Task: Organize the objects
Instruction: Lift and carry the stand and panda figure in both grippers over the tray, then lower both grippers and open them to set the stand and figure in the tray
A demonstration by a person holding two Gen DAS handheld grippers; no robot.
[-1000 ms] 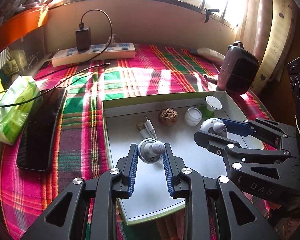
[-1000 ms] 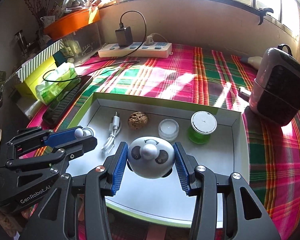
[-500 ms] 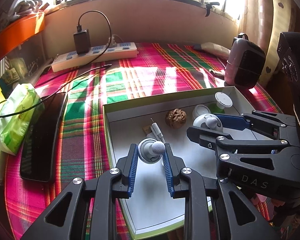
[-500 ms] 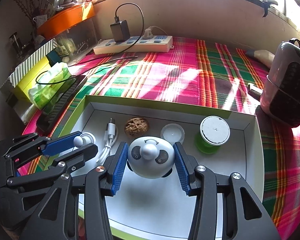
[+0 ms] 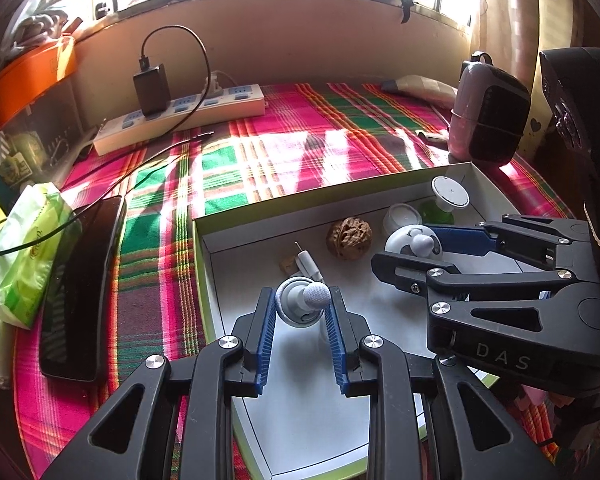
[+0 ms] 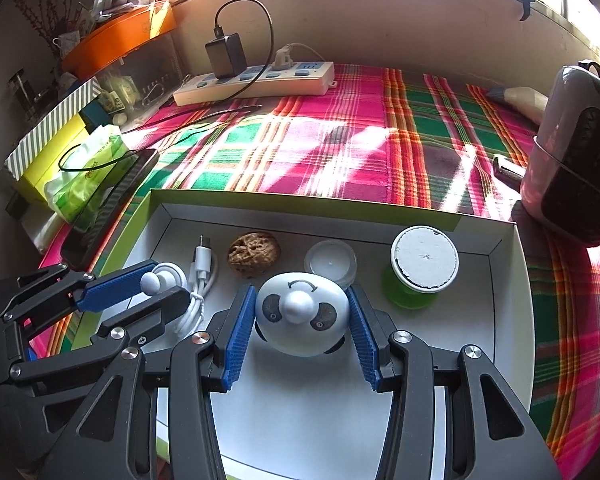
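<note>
Two claws, round panda toy [image 6: 302, 318], ribbed pads

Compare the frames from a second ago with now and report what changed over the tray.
Little changed. The right gripper, with the panda toy between its pads, edged forward over the white tray toward the small clear jar and green-based jar. The left gripper kept its place, clamped on the small white knob piece. Nothing was released; the walnut and cable lie as before.
</note>
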